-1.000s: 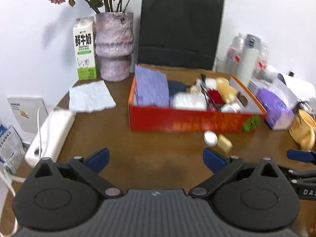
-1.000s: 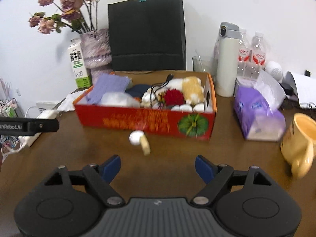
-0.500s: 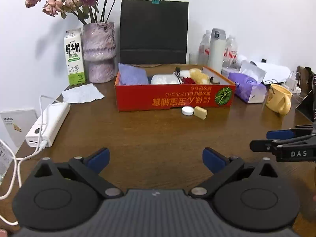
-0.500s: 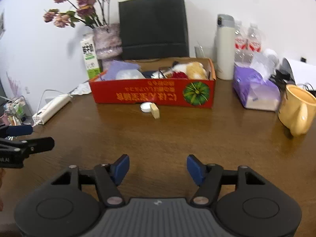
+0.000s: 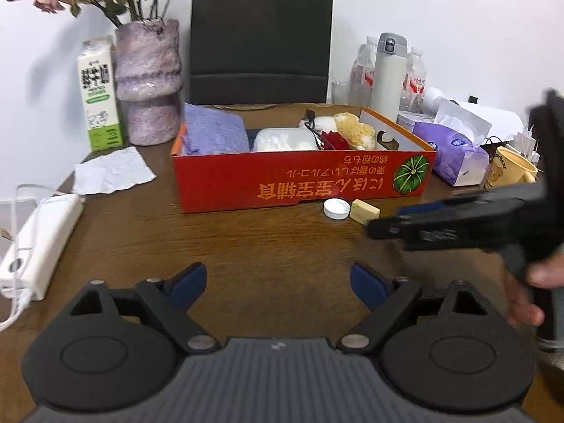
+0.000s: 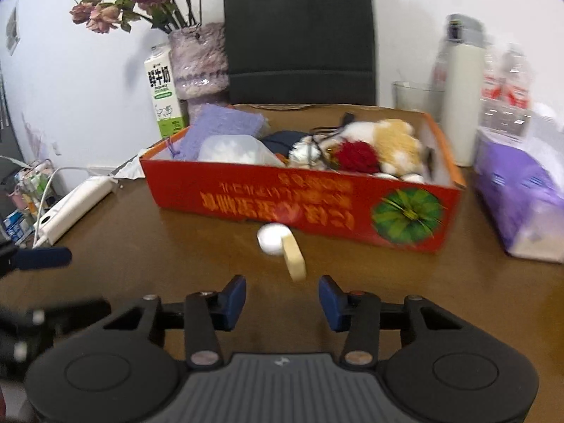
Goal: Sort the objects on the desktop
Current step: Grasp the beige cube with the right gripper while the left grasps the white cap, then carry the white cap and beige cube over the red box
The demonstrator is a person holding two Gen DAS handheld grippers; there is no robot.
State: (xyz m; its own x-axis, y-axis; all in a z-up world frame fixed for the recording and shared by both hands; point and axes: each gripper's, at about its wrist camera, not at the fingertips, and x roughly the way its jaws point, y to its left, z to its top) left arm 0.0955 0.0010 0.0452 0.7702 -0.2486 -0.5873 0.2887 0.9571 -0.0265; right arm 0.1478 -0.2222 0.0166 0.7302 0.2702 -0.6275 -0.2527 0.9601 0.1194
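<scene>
1. Both tools have dropped lower and nearer the worktop (image 5: 275,232) than they were a second ago, and the red box (image 6: 303,204) now fills more of the right wrist view.
2. Right tool (image 6: 282,298): its jaws have just been closing and now stand at a middling gap, with nothing between them; the blue pads touch nothing.
3. Left tool (image 5: 278,282): its jaws have just narrowed a little but are still wide, and empty, over bare wood.
4. Two loose things lie on the worktop just in front of the box's long printed side: a white bottle cap (image 6: 271,238) and a pale eraser-like block (image 6: 294,257), touching or nearly so.
5. From the right tool the block lies straight ahead and close, its long axis running roughly away from the tool, near end towards the gap. That suits a pinch across its short sides.
6. From the left tool the same pair (image 5: 352,209) sits further off and to the right, so the right hand is likely the nearer one.
7. Materials: the cap is a round, flat, hard plastic disc; the block is a smooth rectangular slab, probably firm; the box is glossy cardboard, open-topped, holding a purple cloth (image 6: 222,128), a clear tub and a plush toy (image 6: 391,141).
</scene>
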